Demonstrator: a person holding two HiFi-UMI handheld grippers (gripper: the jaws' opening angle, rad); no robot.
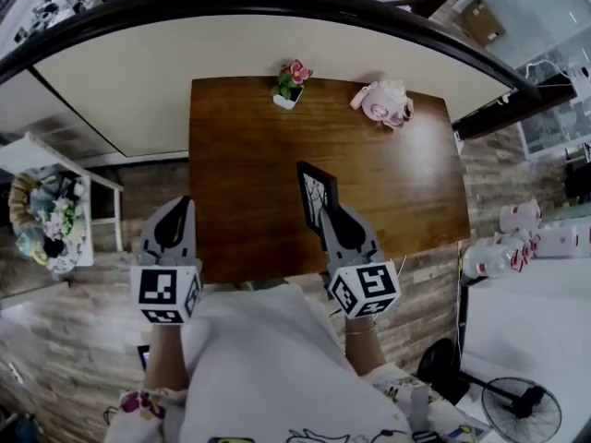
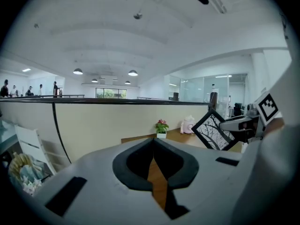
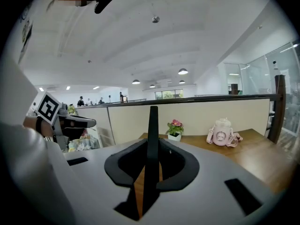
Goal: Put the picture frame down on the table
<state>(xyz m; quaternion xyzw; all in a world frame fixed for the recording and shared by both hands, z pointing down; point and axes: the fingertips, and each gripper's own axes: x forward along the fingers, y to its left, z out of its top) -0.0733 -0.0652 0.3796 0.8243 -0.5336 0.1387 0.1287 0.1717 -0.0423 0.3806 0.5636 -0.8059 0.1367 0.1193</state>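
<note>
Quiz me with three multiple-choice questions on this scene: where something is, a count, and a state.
1. Where is the picture frame? A in the right gripper, above the table; B flat on the table; C on a chair.
2. How many things stand on the table? A none; B two; C five.
3. The left gripper is: A shut and empty; B gripping a spoon; C wide open.
Answers: A, its jaws clamp the frame's edge; B, flower pot and pink bottle; A, jaws meet with nothing between.
</note>
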